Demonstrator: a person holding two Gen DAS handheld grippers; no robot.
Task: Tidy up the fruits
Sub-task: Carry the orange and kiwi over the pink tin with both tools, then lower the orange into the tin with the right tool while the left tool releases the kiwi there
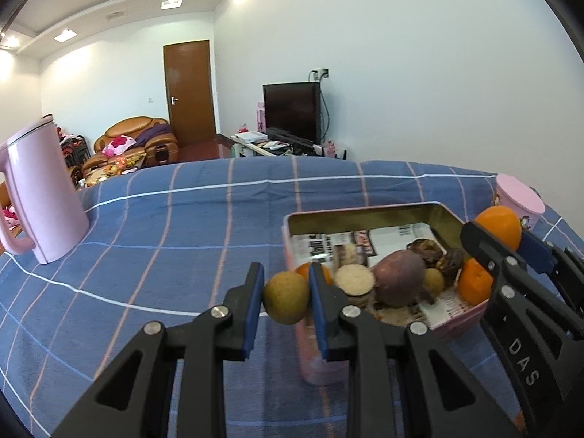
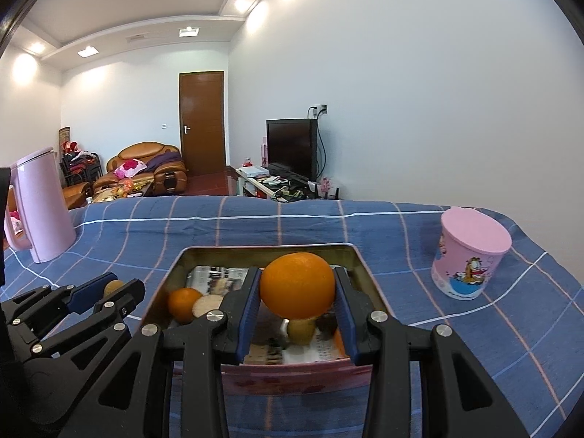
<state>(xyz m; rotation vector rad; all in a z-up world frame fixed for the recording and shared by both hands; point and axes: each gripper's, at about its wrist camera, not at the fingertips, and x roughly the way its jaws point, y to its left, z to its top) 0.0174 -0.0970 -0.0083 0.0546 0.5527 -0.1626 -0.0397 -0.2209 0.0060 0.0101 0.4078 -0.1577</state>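
Note:
My left gripper (image 1: 286,297) is shut on a small yellow-green fruit (image 1: 286,298), held just left of the pink tin box (image 1: 365,215). The tin is lined with newspaper and holds a purple sweet potato (image 1: 399,281), a cut round slice (image 1: 354,280), orange pieces (image 1: 473,281) and dark brown items (image 1: 427,250). My right gripper (image 2: 297,301) is shut on a large orange (image 2: 297,284) above the near part of the tin (image 2: 266,250). In the right wrist view the left gripper (image 2: 115,288) shows at the tin's left with its fruit (image 2: 114,287).
A tall pink jug (image 1: 43,197) stands at the table's left side. A pink lidded cup with a cartoon cat (image 2: 471,255) stands right of the tin. The blue checked cloth (image 1: 182,219) covers the table; its far edge drops toward a living room.

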